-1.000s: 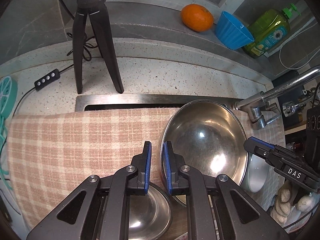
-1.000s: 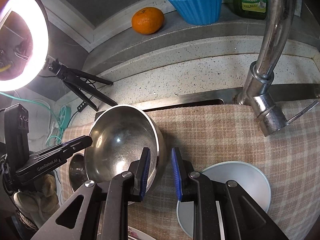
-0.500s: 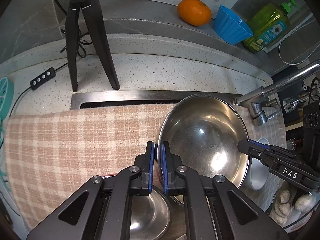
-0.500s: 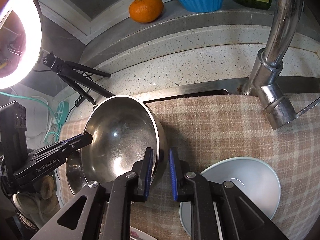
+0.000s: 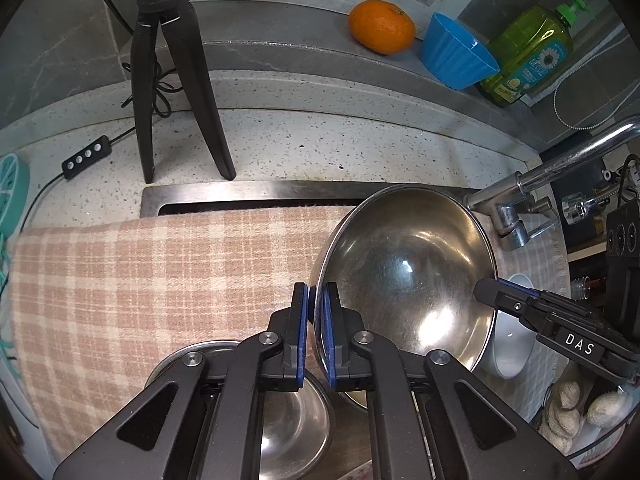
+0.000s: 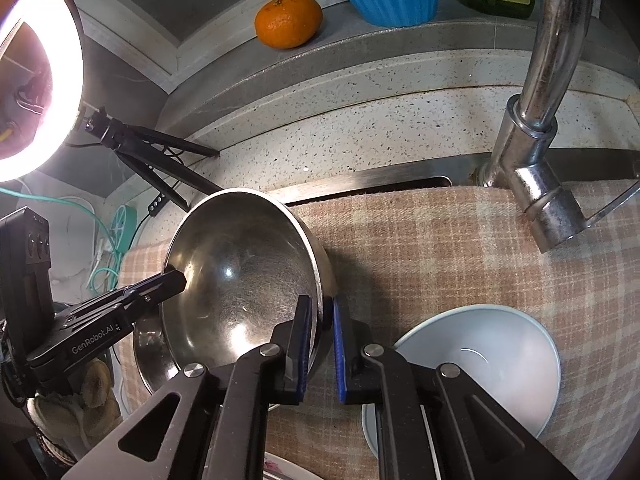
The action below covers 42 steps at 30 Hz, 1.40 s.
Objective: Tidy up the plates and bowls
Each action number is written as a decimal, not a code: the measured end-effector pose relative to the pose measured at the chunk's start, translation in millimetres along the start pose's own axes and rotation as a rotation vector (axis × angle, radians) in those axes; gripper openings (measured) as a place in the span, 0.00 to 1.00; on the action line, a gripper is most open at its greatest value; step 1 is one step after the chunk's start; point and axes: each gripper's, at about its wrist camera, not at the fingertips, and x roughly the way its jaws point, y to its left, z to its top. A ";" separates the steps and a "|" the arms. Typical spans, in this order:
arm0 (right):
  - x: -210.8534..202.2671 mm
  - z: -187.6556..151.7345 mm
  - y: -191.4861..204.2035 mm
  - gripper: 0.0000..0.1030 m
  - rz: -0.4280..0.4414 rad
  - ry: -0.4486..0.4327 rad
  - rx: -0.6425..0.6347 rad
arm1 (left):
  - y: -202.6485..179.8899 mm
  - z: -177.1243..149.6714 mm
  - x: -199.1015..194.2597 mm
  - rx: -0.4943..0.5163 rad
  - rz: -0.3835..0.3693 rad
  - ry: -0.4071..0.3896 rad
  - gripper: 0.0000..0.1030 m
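The left claw [image 5: 316,316] is clamped on the near rim of the large steel bowl [image 5: 404,276], its blue pads pressed to either side of the thin edge. The right claw [image 6: 322,332] pinches the opposite rim, having just closed onto it. The bowl hangs tilted between the two, above the checked cloth [image 5: 160,272] that covers the sink. Beneath the left claw sits a smaller steel bowl [image 5: 288,420]; a white bowl [image 6: 480,360] lies on the cloth beside the right one. Something patterned, possibly a plate, peeks in at the bottom edge. An orange [image 5: 380,26] and a blue cup [image 5: 456,56] stand on the back ledge.
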 end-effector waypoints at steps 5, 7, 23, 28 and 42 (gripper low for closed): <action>-8.8 -0.9 1.3 0.09 0.002 -0.017 -0.001 | -2.4 -0.1 -7.9 0.004 0.001 -0.015 0.06; -12.8 -1.7 2.5 0.08 0.003 -0.025 0.000 | -3.3 -0.5 -12.5 0.007 0.001 -0.024 0.06; -42.6 -19.9 25.8 0.07 0.020 -0.072 -0.032 | 1.6 -17.4 -52.6 0.004 -0.012 -0.083 0.06; -51.2 -27.6 39.8 0.07 0.027 -0.083 -0.047 | 6.7 -27.3 -67.0 -0.002 -0.013 -0.101 0.06; -58.2 -60.0 86.5 0.07 0.062 -0.081 -0.104 | 40.2 -61.4 -105.3 -0.052 -0.002 -0.142 0.06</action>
